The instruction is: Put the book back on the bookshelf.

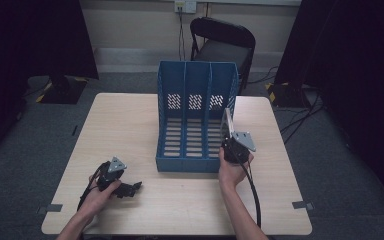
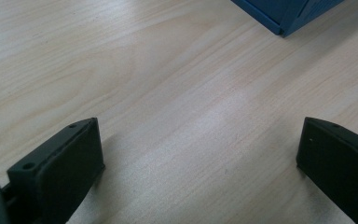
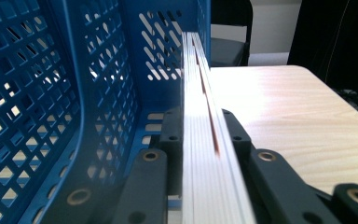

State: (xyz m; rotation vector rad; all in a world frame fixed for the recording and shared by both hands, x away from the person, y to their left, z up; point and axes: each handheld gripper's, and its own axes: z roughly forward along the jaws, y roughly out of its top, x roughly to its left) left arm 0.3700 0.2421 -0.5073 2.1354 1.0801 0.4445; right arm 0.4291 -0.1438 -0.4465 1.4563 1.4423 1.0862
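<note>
**A:** what's your right side doing rn?

**B:** I'm clamping a thin book (image 3: pixel 205 154) edge-on with the right gripper (image 1: pixel 228 136), jaws pressing on both covers. It's standing upright right at the front of the blue file rack (image 1: pixel 196 125), by the rightmost compartment, just beside that side wall.

**A:** in the slot or outside it?

**B:** honestly can't tell from up top. In the right gripper view the perforated blue wall is sitting just left of the pages.

**A:** and the left?

**B:** I'm resting the left gripper (image 1: pixel 130 189) low on the wooden table (image 1: pixel 130 125), jaws spread wide with bare wood between them, well apart from the rack.
</note>
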